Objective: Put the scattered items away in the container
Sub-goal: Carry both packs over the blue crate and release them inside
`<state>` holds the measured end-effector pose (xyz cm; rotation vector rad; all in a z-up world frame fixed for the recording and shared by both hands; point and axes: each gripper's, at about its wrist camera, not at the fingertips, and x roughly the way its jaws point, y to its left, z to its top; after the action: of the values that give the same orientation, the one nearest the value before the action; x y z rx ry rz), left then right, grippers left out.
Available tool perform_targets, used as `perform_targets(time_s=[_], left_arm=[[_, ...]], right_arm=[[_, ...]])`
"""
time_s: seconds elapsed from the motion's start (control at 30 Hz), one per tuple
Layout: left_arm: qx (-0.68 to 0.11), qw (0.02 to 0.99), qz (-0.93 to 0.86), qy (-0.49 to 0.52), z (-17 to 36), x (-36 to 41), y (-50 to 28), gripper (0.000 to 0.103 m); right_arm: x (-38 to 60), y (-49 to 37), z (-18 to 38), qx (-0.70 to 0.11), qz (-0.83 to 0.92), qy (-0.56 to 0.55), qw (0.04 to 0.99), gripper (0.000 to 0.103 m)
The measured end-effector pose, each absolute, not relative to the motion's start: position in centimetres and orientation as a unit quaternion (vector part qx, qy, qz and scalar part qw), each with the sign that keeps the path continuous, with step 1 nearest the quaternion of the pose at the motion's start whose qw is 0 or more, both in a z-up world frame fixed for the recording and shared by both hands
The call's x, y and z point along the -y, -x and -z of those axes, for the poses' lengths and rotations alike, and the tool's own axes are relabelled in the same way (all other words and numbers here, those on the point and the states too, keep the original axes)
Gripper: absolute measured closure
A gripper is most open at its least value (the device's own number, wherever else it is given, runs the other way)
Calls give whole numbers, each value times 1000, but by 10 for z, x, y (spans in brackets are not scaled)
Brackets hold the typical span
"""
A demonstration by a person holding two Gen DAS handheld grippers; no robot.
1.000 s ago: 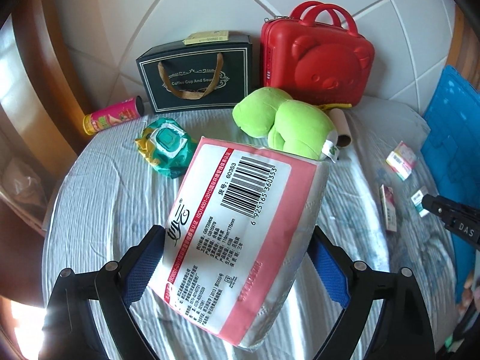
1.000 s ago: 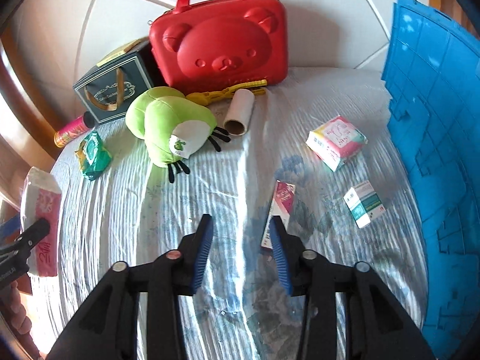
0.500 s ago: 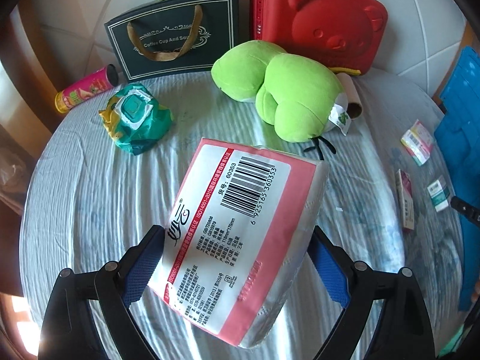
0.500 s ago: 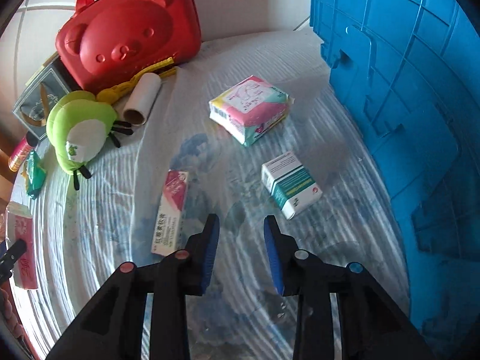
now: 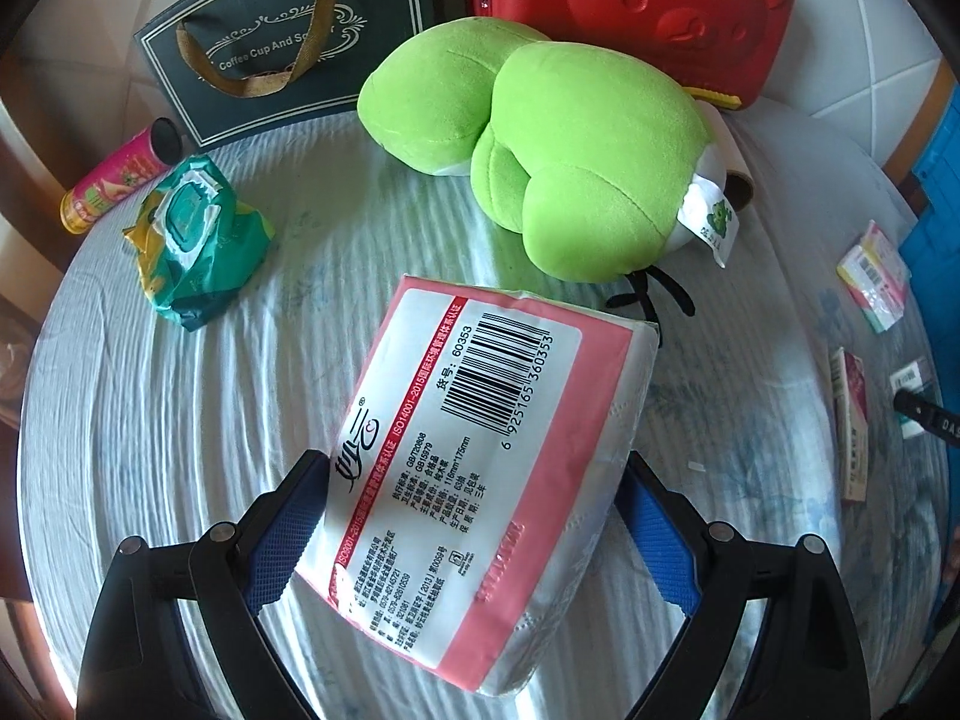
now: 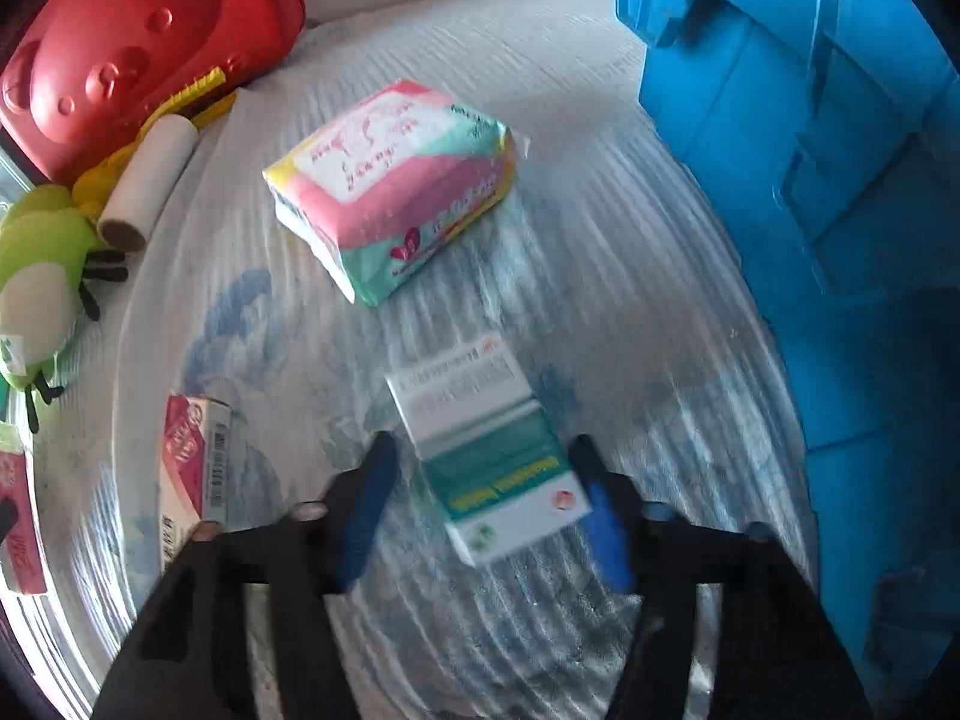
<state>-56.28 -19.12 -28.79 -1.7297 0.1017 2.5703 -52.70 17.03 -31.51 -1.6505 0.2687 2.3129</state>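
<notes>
Filling the lower centre of the left view, the soft, light tissue pack (image 5: 480,450) is yielding (best gripped across its flanks) in the clamped left gripper (image 5: 474,516), while the right gripper (image 6: 486,492) is straddling, spread wide, the stiff green-and-white box (image 6: 489,450) at lower centre.

Home bedroom, striped bedsheet (image 5: 180,420), green plush toy (image 5: 570,150), red bear-faced case (image 5: 660,6)

A bed with a pale ribbed sheet (image 5: 180,420) carries everything. At the frame's upper left lie a wet-wipes pack (image 5: 192,240) and pink canister (image 5: 114,177); a green plush toy (image 5: 540,150) lies upper centre. In the right wrist view a pink pad pack (image 6: 396,186), green-and-white box (image 6: 486,450) and slim red carton (image 6: 192,462) lie centre and lower left.
</notes>
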Motion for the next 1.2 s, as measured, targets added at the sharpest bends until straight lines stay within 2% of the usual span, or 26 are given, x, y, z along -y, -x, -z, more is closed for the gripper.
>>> perform_targets(time_s=[0.3,0.67,0.97,1.2], left_arm=[[-31,25,-837,545,264,189,533,9],[-20,32,-882,470,177,208,449,9],[-29,67,-916,395,101,193,378,9],[-27,99,-937,334,46,140,331,9]], right_arm=[[-105,490,260,-74,-846,524,72,62],[-2,426,156,-31,-902,430,-27,62],[12,350,66,5,-933,359,-22,62],[-38,298,2,13,-954,300,11,62]])
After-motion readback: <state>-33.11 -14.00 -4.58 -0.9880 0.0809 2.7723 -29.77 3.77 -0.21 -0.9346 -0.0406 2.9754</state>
